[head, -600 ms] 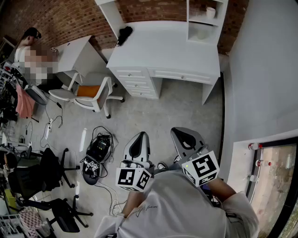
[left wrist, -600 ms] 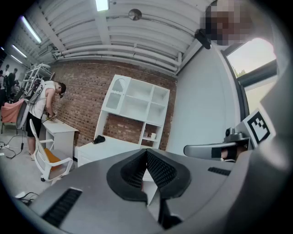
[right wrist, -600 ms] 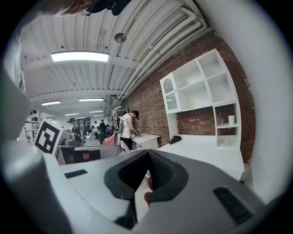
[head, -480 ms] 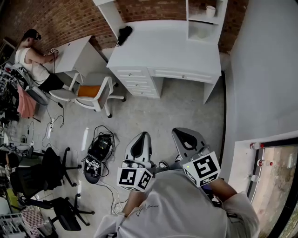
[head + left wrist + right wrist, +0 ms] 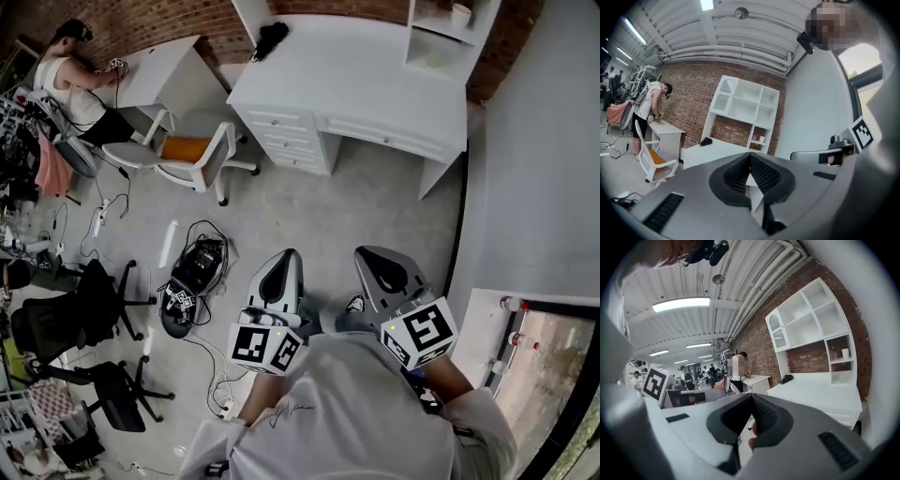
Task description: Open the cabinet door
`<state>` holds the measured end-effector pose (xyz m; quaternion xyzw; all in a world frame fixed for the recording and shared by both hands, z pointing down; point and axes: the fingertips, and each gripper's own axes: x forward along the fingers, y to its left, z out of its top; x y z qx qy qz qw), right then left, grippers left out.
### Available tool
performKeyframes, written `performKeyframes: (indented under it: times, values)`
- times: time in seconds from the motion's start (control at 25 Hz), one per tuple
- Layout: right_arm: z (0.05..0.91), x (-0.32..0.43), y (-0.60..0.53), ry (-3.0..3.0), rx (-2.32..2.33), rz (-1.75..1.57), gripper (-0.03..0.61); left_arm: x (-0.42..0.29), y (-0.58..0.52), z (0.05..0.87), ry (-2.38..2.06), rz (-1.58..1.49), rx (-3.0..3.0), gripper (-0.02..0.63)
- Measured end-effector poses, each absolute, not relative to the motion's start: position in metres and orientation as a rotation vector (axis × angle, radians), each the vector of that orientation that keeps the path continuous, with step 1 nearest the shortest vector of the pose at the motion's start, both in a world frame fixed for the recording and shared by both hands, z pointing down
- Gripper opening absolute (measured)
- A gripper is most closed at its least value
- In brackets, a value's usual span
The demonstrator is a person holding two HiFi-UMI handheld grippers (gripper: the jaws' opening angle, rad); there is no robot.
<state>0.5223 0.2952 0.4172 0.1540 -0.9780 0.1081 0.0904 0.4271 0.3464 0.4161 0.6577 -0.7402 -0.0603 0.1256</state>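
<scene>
Cabinet door [image 5: 776,333]: far across the room, out of reach, both claws pressed together on nothing.

The arched-top front at the upper left of the white hutch [image 5: 745,110] looks to be the door. It appears to be a stiff, smooth painted panel, perhaps glazed, so probably light on its hinges but not to be knocked. The free edge or a knob would be the place to take hold; any knob is too small to see. The hutch's other square compartments are open. It stands on a matte white desk [image 5: 356,84] with drawers, against a rough red brick wall [image 5: 689,93]. A white chair [image 5: 192,155] stands to the left. Near, the left gripper [image 5: 750,157] and right gripper [image 5: 751,397] have ribbed dark pads meeting.
</scene>
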Motion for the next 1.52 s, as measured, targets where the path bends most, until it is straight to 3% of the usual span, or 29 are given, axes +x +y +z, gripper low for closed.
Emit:
performKeyframes:
  times: [1.04, 1.52]
  values:
    - [0.398, 0.280, 0.293, -2.838, 0.484, 0.071, 0.026, 0.196, 0.346, 0.383, -2.235, -0.160, 1.998, 0.014]
    - [0.401, 0.218, 0.295, -2.805, 0.270, 0.112, 0.026, 0.144, 0.332, 0.399, -2.148, -0.168, 2.031, 0.014]
